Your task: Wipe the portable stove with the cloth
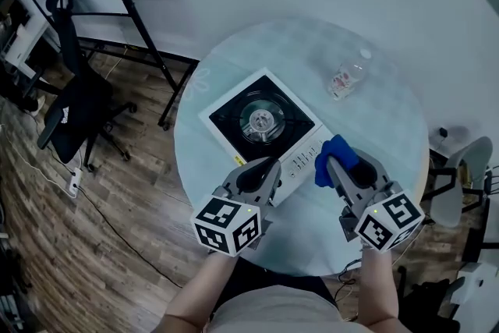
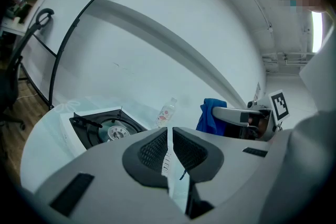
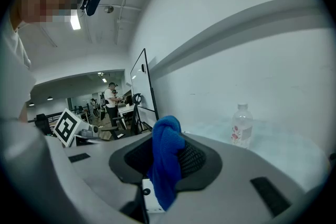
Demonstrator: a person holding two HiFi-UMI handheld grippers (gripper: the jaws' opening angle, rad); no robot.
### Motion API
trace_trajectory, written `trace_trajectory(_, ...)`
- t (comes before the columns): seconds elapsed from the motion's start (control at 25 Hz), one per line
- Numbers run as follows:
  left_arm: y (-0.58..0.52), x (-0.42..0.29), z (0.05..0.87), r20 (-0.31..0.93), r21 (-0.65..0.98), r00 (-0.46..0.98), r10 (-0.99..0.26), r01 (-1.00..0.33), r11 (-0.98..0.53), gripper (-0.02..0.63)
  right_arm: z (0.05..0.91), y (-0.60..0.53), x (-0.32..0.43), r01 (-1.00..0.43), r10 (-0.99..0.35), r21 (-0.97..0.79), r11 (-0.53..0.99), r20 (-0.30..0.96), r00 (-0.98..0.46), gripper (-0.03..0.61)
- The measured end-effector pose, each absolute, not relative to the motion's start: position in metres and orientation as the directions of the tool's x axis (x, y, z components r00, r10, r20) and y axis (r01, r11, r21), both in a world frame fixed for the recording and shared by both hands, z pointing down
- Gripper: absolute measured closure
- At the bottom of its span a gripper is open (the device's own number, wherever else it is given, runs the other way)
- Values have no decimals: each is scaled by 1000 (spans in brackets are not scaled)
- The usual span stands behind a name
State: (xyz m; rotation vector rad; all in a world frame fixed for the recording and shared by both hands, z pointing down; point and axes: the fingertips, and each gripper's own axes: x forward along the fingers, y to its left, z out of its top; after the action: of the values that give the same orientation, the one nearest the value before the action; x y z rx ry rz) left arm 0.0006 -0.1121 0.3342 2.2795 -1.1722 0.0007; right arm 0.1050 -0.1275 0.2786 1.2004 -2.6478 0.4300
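Just beside stove (image 1: 261, 121) corner, right hand-held gripper (image 1: 333, 162) pinching cloth (image 1: 344, 148)

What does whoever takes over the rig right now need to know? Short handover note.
Left claw: shut, empty, hovering over the stove's front edge.
Right claw: shut on the blue cloth, by the stove's front right corner near the control panel.
Portable stove: centred on the round table; a plastic bottle lies behind it to the right.
Done: cloth is in hand.
Left: wipe the stove; can't tell if the cloth touches it yet.
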Motion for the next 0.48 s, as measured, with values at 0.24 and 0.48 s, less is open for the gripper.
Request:
trace_trajectory(0.24, -125, 6, 340, 269, 489, 583, -767, -769, -412, 568, 281, -158, 116, -735, -668, -118, 668, 338, -662, 460)
trace_trajectory(0.48, -145, 12, 346, 278, 493, 548, -789, -786, -373, 568, 293, -198, 119, -692, -626, -54, 720, 378, -682, 460)
